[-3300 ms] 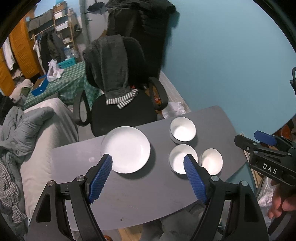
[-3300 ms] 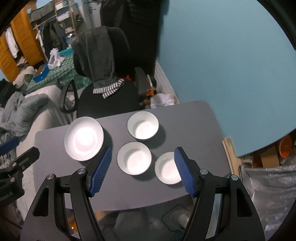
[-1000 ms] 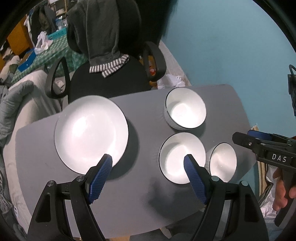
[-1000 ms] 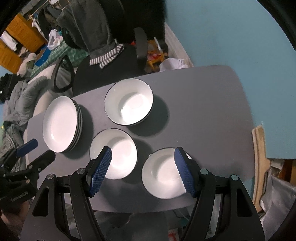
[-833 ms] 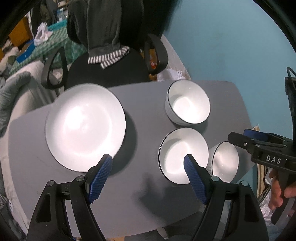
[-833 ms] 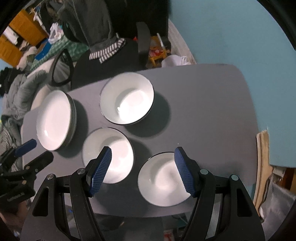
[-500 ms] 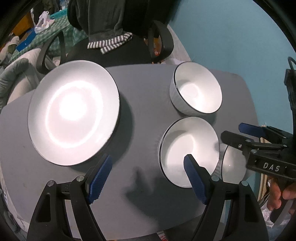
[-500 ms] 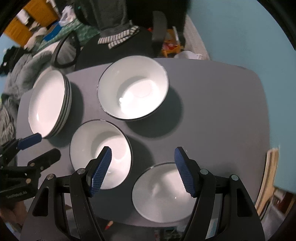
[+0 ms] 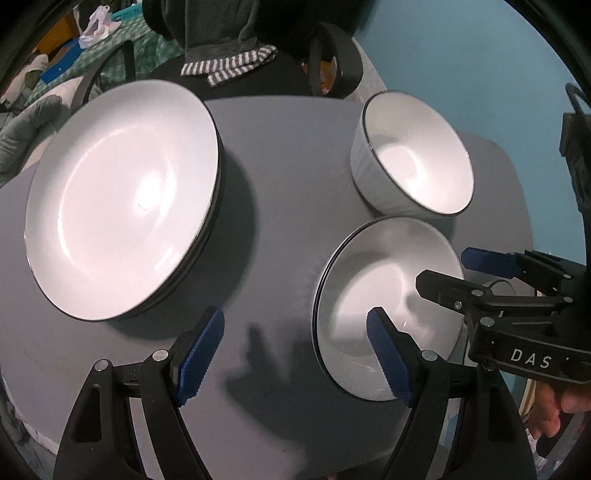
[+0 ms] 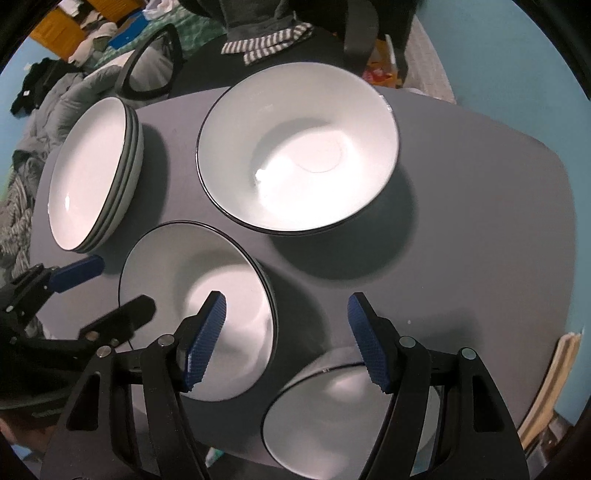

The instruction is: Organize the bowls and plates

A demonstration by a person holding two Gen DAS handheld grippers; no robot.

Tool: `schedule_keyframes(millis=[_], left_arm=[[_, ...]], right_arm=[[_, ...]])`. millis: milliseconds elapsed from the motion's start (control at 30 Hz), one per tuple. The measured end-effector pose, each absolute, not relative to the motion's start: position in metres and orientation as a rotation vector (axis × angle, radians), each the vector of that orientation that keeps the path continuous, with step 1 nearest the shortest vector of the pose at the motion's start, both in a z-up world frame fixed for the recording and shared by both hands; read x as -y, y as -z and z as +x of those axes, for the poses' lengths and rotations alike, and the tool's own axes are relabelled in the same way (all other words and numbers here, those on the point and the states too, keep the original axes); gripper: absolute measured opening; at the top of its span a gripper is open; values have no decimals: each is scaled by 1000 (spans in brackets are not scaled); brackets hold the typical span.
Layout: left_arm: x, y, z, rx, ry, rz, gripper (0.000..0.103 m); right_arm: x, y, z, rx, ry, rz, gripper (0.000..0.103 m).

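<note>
Grey table [image 10: 461, 229] against a teal wall, cluttered room beyond, and both claws are over the crockery. Far left sits the stack of plates [image 10: 92, 173], several rims showing, so that pile looks sorted already. The bowls are the open job: the deep bowl [image 10: 299, 147] stands alone at the far side, the middle bowl [image 10: 192, 306] sits nearer with doubled rim lines that may mean two nested, and the near bowl [image 10: 351, 417] waits at the table's near right edge.

The right gripper [image 10: 286, 338] is spread wide and empty, pointing down between the middle and near bowls. The left gripper [image 9: 295, 350] is spread and empty too, its right finger over the middle bowl's rim.

In the way? The two claws crowd each other around that middle bowl. A black office chair [image 9: 332, 66] draped with a grey garment [image 9: 221, 33] sits just past the far edge, off the table.
</note>
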State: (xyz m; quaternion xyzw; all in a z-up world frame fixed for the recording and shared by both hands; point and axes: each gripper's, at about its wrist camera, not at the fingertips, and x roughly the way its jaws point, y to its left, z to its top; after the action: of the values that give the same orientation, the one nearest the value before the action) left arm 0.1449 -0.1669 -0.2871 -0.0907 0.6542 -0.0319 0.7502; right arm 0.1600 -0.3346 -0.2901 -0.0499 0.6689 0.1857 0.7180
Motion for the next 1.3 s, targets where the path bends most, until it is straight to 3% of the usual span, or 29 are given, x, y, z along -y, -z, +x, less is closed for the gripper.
schedule_keyframes(millis=[200,333,433,667,767,1000,1300], left_arm=[[163,295,143,-1445,51,-232,80],[163,297,142,-1441,61,-249,73],[164,302,143,-1458,74,-254,60],[161,311,142,-1497,87,-303,28],[165,313,143,-1510,99,-313,20],[172,315,144,-1510,99,-320,12],[179,309,142,-1494,97,-302,10]], right_arm=[[332,300,161,-1499,-433,-126,69],[331,305,161,-1512,-453,-128,58],[328,307,160,-1517,-466,-130,47],[330,305,158,-1522,-501,-113,34],[329,304,157,-1523,-518,-122,26],[327,307,158,-1524,-506,-122,16],[329,309,154,-1520,-481,-158,9]])
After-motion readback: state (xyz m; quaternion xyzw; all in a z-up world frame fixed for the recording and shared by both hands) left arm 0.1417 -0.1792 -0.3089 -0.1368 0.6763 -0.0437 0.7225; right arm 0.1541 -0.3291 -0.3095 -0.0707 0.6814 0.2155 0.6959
